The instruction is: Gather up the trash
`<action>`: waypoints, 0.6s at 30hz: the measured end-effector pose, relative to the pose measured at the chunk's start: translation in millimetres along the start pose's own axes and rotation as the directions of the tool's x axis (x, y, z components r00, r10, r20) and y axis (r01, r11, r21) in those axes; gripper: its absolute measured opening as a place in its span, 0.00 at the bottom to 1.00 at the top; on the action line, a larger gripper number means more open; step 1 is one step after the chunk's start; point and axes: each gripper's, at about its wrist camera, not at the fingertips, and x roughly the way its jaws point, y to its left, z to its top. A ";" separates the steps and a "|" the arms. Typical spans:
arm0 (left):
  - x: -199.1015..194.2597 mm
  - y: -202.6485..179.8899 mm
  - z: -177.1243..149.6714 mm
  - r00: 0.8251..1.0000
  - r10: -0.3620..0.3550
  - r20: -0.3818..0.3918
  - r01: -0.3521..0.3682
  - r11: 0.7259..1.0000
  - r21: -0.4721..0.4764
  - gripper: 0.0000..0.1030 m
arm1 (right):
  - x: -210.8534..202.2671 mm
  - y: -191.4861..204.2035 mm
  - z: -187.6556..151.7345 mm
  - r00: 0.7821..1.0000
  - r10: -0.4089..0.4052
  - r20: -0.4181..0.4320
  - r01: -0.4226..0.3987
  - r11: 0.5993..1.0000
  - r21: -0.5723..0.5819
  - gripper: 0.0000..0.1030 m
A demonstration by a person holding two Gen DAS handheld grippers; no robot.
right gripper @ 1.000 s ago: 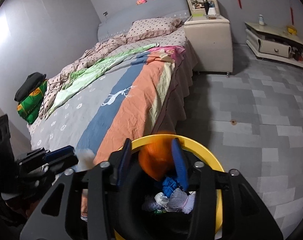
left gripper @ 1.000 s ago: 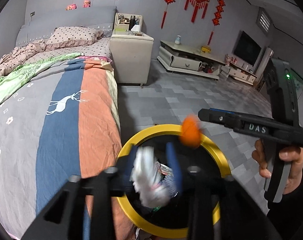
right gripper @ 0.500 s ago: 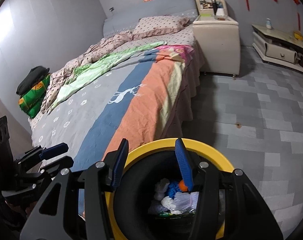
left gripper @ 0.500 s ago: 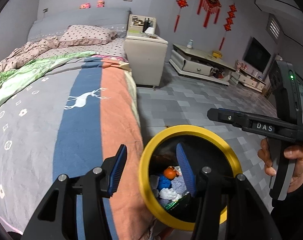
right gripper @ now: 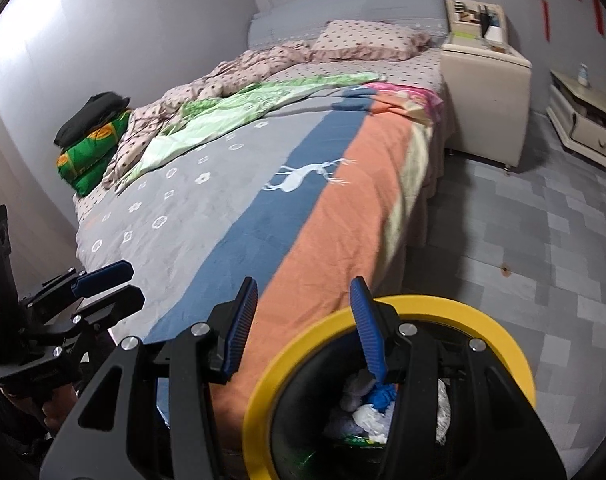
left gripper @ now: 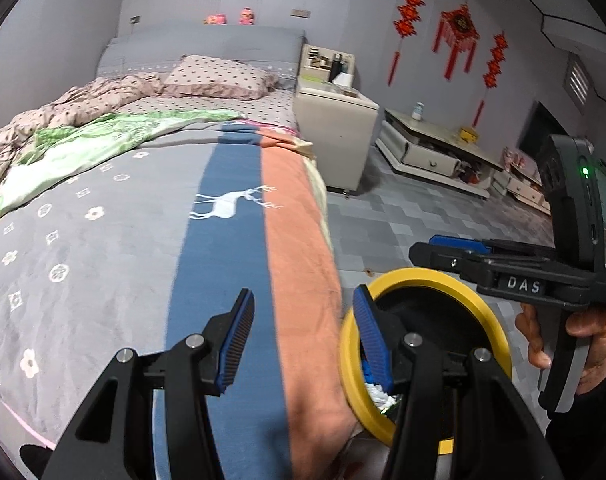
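both the left tool [left gripper: 299,332] and right tool [right gripper: 303,326], spread and now empty, have dropped their trash into the yellow-rimmed bin [right gripper: 499,332] beside the bed [right gripper: 263,200].

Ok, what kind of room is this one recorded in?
A lived-in bedroom, most likely: a made bed with a spotted pillow, a cream bedside cabinet, and a low TV stand on the far side.

Both grippers are pointing downward, side by side; the left gripper [left gripper: 299,332] and right gripper [right gripper: 303,326] are holding their jaws apart, gripping nothing.
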 end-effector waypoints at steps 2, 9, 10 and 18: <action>-3.9 11.6 -1.1 1.000 0.020 0.004 -0.020 0.999 -0.025 0.47 | 9.3 12.9 4.1 1.000 0.010 -0.014 -0.010 1.000 -0.027 0.45; -12.6 46.8 -8.8 0.997 0.077 -0.007 -0.078 0.993 -0.093 0.47 | 40.7 58.2 15.9 0.997 0.040 -0.061 -0.046 0.994 -0.102 0.45; -13.8 52.0 -9.3 0.996 0.084 -0.008 -0.084 0.991 -0.101 0.47 | 45.1 63.7 18.1 0.997 0.044 -0.067 -0.051 0.993 -0.108 0.45; -24.9 96.8 -19.5 0.988 0.155 -0.010 -0.154 0.972 -0.176 0.47 | 80.3 107.7 26.1 0.991 0.058 -0.119 -0.077 0.985 -0.156 0.45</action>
